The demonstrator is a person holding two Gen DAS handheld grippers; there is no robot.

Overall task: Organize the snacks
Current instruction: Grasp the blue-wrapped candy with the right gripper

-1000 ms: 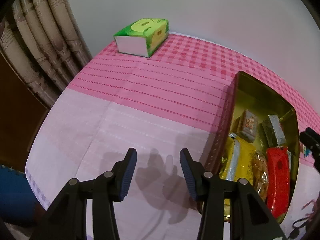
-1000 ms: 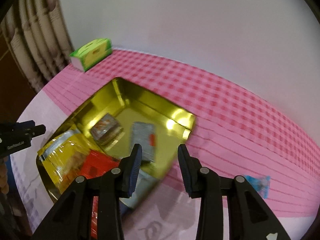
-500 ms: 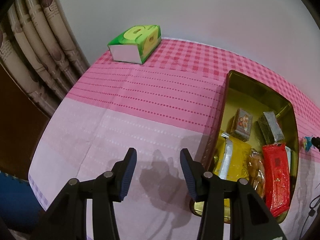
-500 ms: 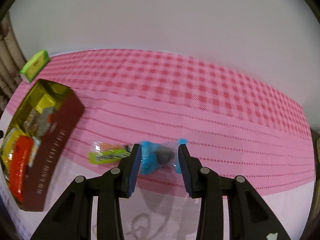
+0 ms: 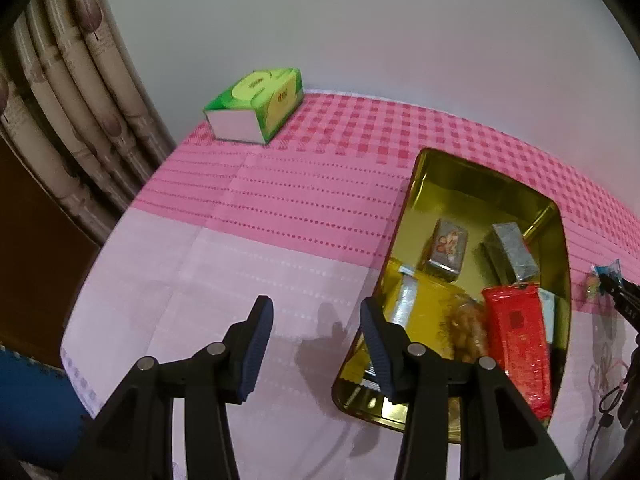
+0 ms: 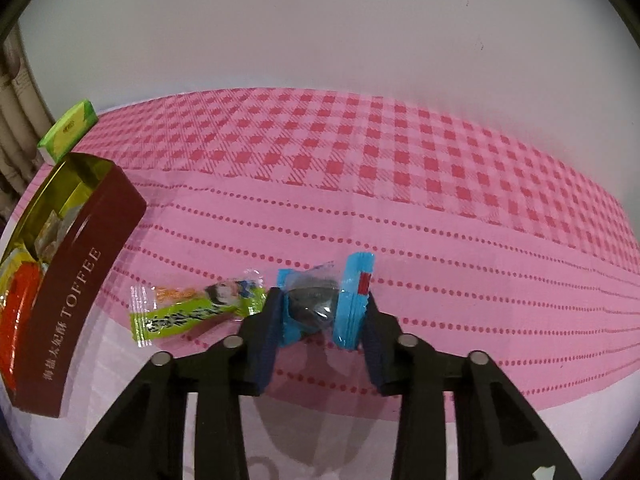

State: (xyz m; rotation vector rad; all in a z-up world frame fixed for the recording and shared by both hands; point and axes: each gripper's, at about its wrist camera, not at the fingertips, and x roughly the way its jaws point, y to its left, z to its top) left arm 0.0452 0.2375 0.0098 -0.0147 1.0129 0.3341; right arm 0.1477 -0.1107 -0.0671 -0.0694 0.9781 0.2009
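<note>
A gold-lined toffee tin (image 5: 416, 184) (image 6: 80, 280) stands on the pink cloth and holds several snacks, among them a red packet (image 5: 516, 340), a yellow packet (image 5: 424, 300) and two small grey bars (image 5: 448, 244). My left gripper (image 5: 316, 340) is open and empty, just left of the tin's near corner. My right gripper (image 6: 320, 316) has its jaws around a blue-wrapped dark candy (image 6: 320, 304) on the cloth, both pads touching the wrapper. A green-wrapped candy (image 6: 188, 312) lies just left of it, between it and the tin.
A green tissue box (image 5: 256, 104) (image 6: 68, 128) stands at the table's far left corner by the wall. Curtains (image 5: 72, 112) hang left of the table. The table's left edge drops off near my left gripper. A black cable (image 5: 604, 400) lies right of the tin.
My right gripper has moved down and forward onto the blue candy, which now sits between its pads. My left gripper has drawn back slightly; the tin shows a little farther off.
</note>
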